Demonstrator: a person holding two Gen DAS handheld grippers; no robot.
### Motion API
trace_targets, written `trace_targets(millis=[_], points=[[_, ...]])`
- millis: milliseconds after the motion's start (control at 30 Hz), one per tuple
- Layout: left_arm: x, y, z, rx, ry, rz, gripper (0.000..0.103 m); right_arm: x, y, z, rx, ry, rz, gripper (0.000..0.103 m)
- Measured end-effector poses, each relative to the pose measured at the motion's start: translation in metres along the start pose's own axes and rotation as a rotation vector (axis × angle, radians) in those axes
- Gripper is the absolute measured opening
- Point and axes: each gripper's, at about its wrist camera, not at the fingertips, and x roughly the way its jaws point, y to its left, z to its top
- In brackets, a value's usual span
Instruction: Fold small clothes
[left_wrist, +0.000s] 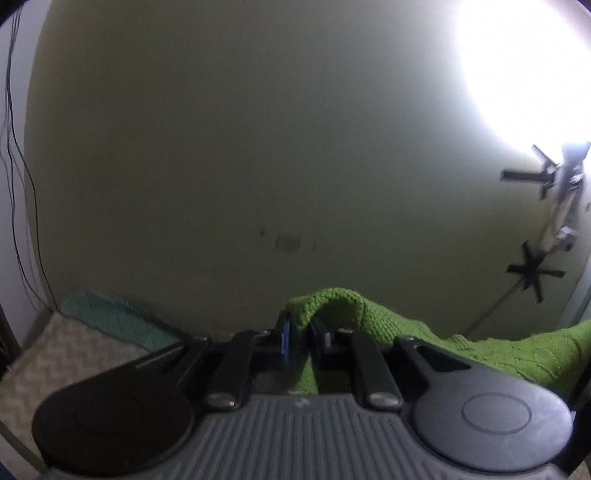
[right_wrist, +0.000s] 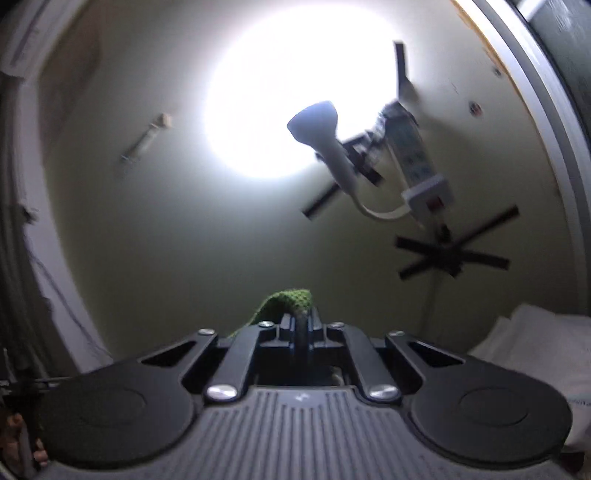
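Note:
A green knitted garment (left_wrist: 461, 343) is held up in the air, in front of a pale wall. My left gripper (left_wrist: 300, 332) is shut on one corner of it; the knit bulges over the fingertips and stretches away to the right. My right gripper (right_wrist: 302, 325) is shut on another corner of the green garment (right_wrist: 291, 299), which pokes up above the jaws and trails off to the left. Both cameras point upward, so most of the garment is hidden below the grippers.
A bed with a zigzag cover (left_wrist: 55, 362) and a teal pillow (left_wrist: 110, 317) lies at the lower left. A lamp (right_wrist: 325, 136) and a power strip (right_wrist: 417, 162) are fixed on the wall. White bedding (right_wrist: 535, 350) sits at the right.

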Motion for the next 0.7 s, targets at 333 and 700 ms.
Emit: trace_targets(millis=[333,700], points=[[0.058,0.058,-0.101,0.020,0.254,0.031,0.048,0.034,-0.111,-0.120,-0.053,0.307,-0.219,0.056],[-0.053,0.034,-0.204,0.112,0.335,-0.167,0.063,-0.026,-0.100,-0.215,-0.364,0.505,-0.212,0.000]])
